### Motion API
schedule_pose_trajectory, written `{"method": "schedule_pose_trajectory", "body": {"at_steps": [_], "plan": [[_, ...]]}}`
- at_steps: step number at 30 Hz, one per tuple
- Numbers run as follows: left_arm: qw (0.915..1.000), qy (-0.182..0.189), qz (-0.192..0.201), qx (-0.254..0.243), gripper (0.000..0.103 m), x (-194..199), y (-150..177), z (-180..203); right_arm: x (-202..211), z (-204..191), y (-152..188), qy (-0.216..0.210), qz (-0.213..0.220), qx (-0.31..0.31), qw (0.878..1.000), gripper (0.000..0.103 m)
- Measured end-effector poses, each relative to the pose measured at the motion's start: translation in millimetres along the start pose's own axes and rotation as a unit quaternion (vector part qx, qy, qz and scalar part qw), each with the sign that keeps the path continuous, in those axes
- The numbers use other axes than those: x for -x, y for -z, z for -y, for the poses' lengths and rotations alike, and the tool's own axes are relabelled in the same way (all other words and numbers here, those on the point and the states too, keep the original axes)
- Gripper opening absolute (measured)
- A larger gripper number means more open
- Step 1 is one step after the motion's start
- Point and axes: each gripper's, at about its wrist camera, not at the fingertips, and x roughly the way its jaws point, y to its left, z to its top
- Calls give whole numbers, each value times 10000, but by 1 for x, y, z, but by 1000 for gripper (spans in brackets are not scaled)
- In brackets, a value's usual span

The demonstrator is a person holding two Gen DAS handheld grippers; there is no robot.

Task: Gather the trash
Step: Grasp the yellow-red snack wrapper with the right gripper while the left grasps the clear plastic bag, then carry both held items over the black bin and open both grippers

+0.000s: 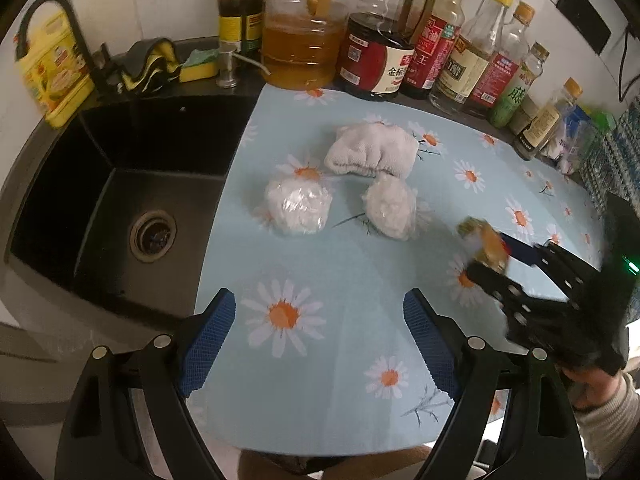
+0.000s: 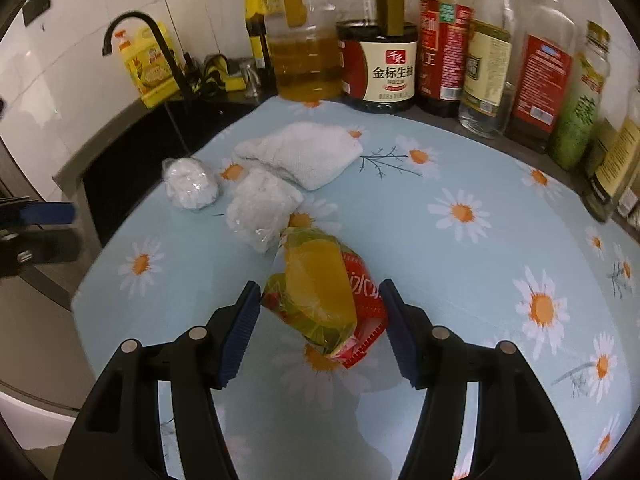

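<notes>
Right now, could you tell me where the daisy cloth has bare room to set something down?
Bare cloth: the near strip in front of the left gripper, and the right side between the snack wrapper and the bottle row. Crowded: the middle, with two plastic-wrapped wads and a white towel.

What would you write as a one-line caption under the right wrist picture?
Right gripper closed around a crinkled snack wrapper on the daisy-print cloth, two plastic-wrapped wads beyond.
</notes>
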Motion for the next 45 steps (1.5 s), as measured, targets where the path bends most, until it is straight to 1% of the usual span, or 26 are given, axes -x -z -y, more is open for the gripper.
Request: {"method": "schedule_pose_trajectory", "body": {"at_steps": [3, 5, 7, 9, 11, 13, 15, 21, 24, 26, 28, 34, 38, 41, 45], "plan": [[9999, -56, -72, -67, 84, -13, -11, 3, 13, 2, 6, -89, 77, -120, 9999, 61], [9999, 68, -100, -19, 84, -20, -18, 3, 21, 3, 9, -121, 131, -189, 9997, 61], [9999, 84, -119, -57, 84, -25, -24, 5, 29, 6, 13, -140, 197, -269, 9993, 61], [9998, 7, -171, -92, 84, -33, -32, 5, 35, 11, 16, -176, 229, -387, 9988, 61], [9997, -90, -207, -123, 84, -41, -37, 4, 40, 19, 20, -343, 219, -639, 9971, 61], [9992, -272, -230, -171, 84, -51, -43, 2, 45, 23, 24, -311, 265, -700, 9967, 61], [9980, -533, -202, -272, 84, -60, -48, 2, 47, 25, 28, -252, 281, -683, 9969, 61], [9964, -715, -315, -342, 84, -85, -57, 0, 45, 37, 41, -297, 226, -768, 9963, 61], [9966, -751, -304, -147, 75, -94, -60, -7, 46, 41, 48, -355, 217, -792, 9960, 61], [9970, -714, -306, -37, 65, -97, -60, -9, 46, 43, 52, -400, 211, -844, 9954, 61], [9973, -687, -264, -21, 55, -99, -60, -9, 46, 44, 56, -454, 166, -886, 9949, 61], [9972, -739, -108, -47, 52, -92, -57, -7, 46, 40, 61, -618, 153, -820, 9946, 61], [9980, -632, -17, 11, 52, -80, -50, -4, 53, 40, 61, -594, 226, -789, 9949, 61], [9986, -521, -29, -5, 52, -71, -41, 1, 62, 40, 64, -570, 293, -841, 9944, 61], [9992, -380, 16, -83, 52, -60, -22, 9, 65, 37, 70, -594, 288, -928, 9935, 61]]}}
